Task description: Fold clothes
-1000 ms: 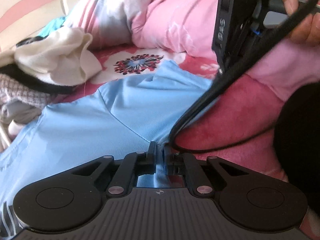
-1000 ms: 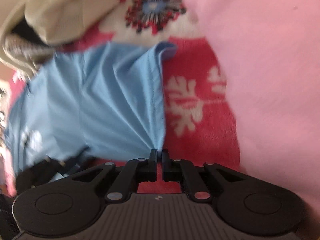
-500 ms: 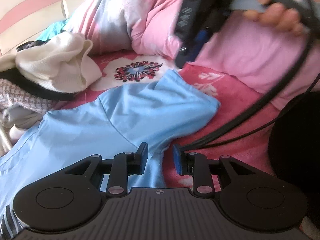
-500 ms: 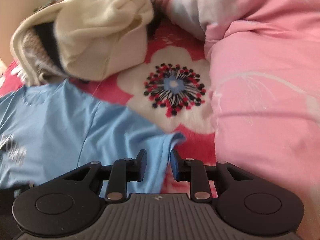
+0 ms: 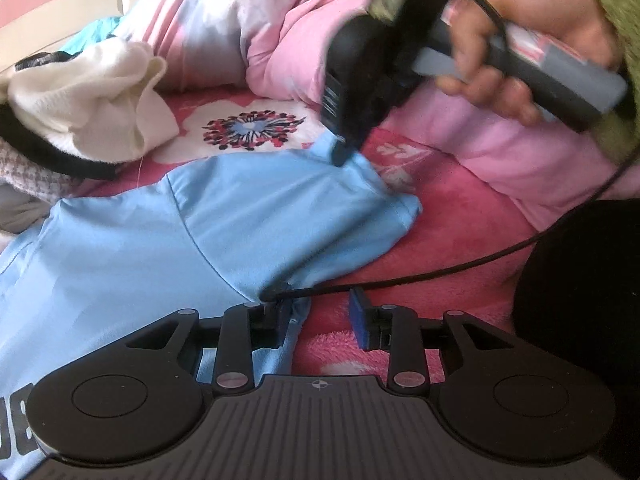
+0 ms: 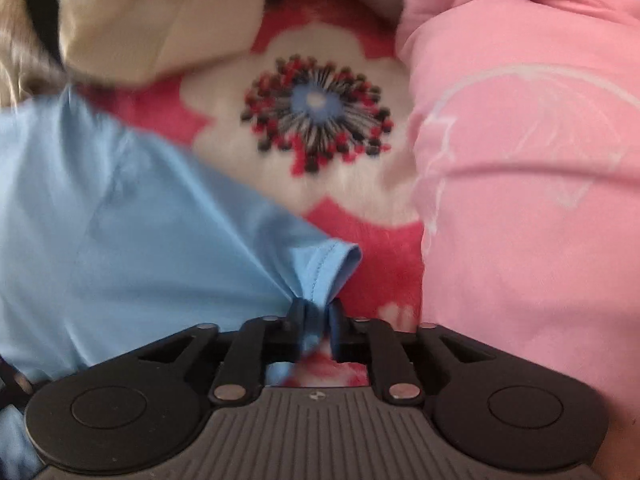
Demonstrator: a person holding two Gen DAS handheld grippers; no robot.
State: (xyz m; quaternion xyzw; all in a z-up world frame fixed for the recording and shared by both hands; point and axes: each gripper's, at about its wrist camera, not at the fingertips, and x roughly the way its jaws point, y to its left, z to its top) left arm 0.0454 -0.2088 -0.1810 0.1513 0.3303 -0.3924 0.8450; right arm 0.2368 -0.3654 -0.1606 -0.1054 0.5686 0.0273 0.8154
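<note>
Right wrist view: the sleeve hem of the blue shirt (image 6: 132,216), spread on the bed (image 6: 384,264), is pinched as the right gripper (image 6: 316,320) jaws have just been closing. The left gripper (image 5: 320,320) jaws, released and spread, have just been opening; re-gripping for the sleeve fold is indicated.

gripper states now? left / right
Left gripper: open, just opened, nothing gripped.
Right gripper: jaws just closing, pinching the blue shirt sleeve hem.
</note>
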